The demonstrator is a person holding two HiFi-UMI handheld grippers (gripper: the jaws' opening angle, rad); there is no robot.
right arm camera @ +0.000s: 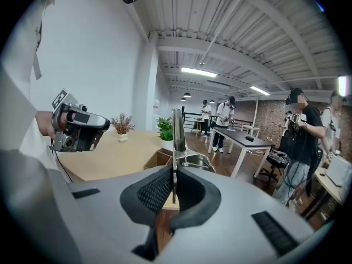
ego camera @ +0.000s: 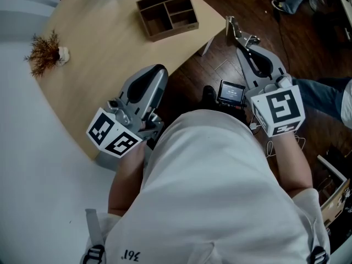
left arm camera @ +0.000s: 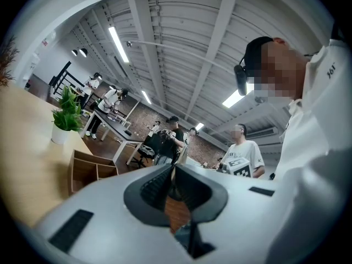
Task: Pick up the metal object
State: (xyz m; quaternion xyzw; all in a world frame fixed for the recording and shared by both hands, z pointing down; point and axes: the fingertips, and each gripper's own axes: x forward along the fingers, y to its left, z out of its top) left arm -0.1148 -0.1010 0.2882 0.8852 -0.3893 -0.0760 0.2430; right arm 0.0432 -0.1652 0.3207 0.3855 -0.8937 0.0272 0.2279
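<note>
**Metal object clamped in right gripper, off the table**

The metal object stood edge-on between the right gripper's jaws, which were closed on its thin blade; a shiny bent part stuck out past the tips. Only the right gripper view showed this grip clearly. The head view gave the place instead: the metal object sat at the tip of the right gripper, over the dark floor, just beside the table's edge and clear of it.

Left gripper: jaws together, nothing between them. In the head view the left gripper hung at the table's near edge.

On the table were a wooden tray, well apart from both grippers, and a dried sprig. Only the gripper views showed other people standing in the room.
</note>
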